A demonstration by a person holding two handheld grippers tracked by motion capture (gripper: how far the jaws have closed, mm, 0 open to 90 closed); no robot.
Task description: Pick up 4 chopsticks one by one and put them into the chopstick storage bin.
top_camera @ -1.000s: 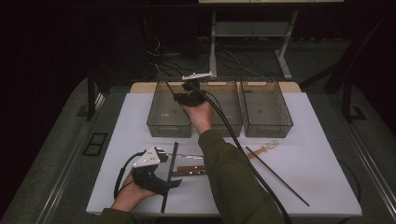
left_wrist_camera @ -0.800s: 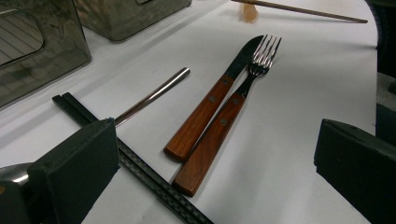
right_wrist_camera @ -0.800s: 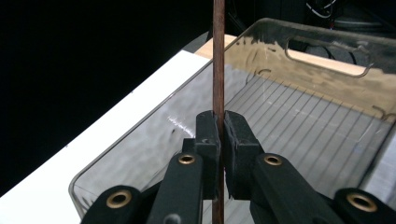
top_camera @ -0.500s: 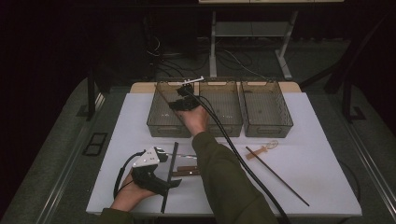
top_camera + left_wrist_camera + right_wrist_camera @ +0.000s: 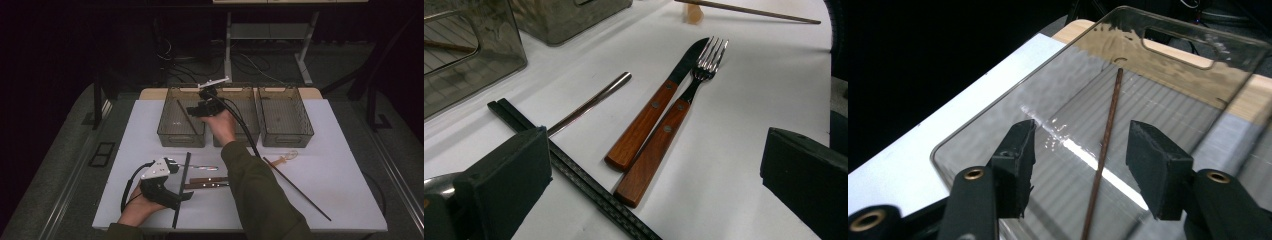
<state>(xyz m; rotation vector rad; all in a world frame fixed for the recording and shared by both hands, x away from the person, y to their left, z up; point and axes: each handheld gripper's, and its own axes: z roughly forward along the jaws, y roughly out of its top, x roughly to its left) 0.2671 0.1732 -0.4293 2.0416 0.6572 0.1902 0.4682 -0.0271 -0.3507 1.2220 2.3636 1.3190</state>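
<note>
Left gripper [image 5: 186,196]: low at the near left of the white table [image 5: 350,200], held in the person's left hand [image 5: 137,210]; in the left gripper view its jaws stand wide apart with nothing between the pads.
Black chopsticks [image 5: 182,187]: a pair lying side by side just by the left gripper, running from the near edge toward the bins; in the left gripper view they pass close by the left jaw.
Metal utensil [image 5: 591,103]: flat on the table beside the black chopsticks, only its handle end showing.
Knife [image 5: 651,107] and fork [image 5: 674,125]: wooden-handled, lying side by side and touching, right of the black chopsticks.
Left bin [image 5: 170,132]: clear, smoky plastic, leftmost of three in a row at the far side.
Brown chopstick [image 5: 1105,145]: lying loose on the floor of the left bin, slanted.
Right gripper [image 5: 1080,152]: above the left bin, jaws just been opening, now apart; the brown chopstick lies below in line with the gap, not pinched.
Second brown chopstick [image 5: 297,188]: on the table at the right, well apart from the bins.
</note>
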